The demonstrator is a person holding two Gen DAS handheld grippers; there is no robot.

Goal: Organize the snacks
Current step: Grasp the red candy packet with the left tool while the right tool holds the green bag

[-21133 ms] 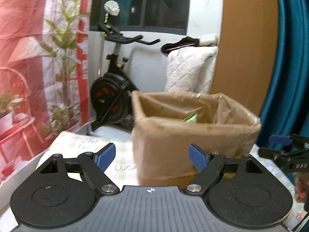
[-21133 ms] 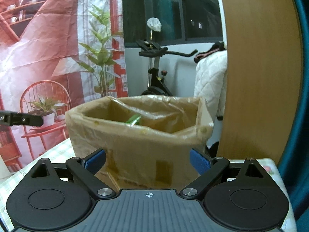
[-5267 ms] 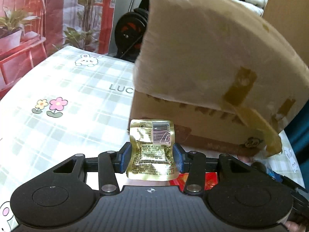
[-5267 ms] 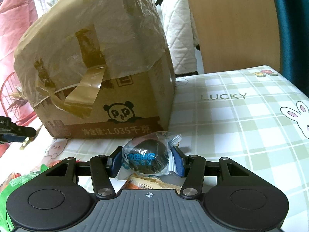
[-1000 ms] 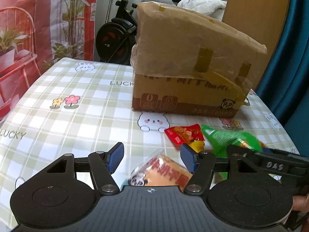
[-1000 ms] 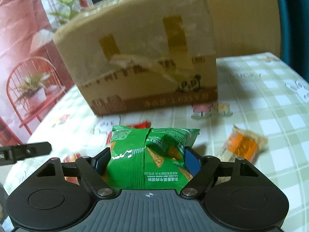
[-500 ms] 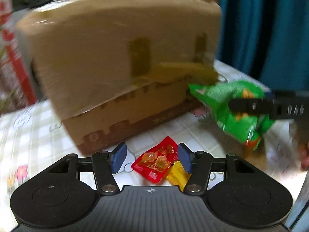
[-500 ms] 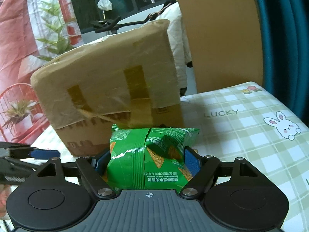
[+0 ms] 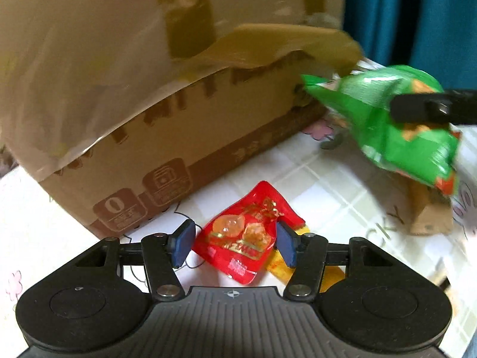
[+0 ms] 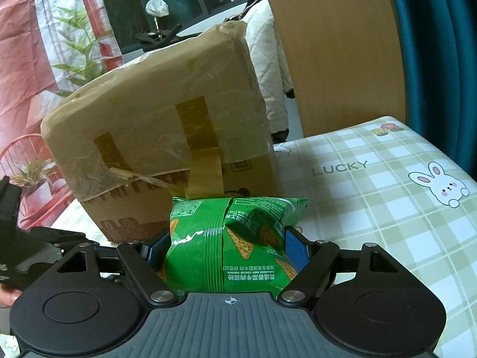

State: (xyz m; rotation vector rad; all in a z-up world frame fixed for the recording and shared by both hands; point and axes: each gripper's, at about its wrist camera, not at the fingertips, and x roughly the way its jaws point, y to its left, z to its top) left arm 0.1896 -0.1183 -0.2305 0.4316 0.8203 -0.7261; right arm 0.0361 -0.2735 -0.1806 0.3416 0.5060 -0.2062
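The green chip bag [image 10: 229, 241] sat clamped between the pads of the right hand-held gripper [image 10: 225, 252], lifted off the counter [image 10: 372, 208] in front of the cardboard box [image 10: 167, 125]. The red candy packet [image 9: 247, 232] lay flat on the counter between the blue pads of the left hand-held gripper [image 9: 232, 243], whose jaws stood apart on either side of it and did not look to be pressing on it. A yellow packet [image 9: 280, 265] lay half under the red one, and an orange wrapped snack [image 9: 429, 217] lay beyond, below the green bag.

The likely trouble was with the left grasp: the red packet was thin and slick, so closing jaws could slide over it, or pinch the yellow packet along with it. The puffy green bag, squeezed at its middle, could slip or twist out on the way up to the box's open top, which stood high; its loose plastic liner and hanging tape flap could snag a snack.

The tablecloth read "LUCKY" beside a printed rabbit. The green bag carried Chinese characters seen upside down, too small to read. The box showed brown handling symbols and partly covered lettering.
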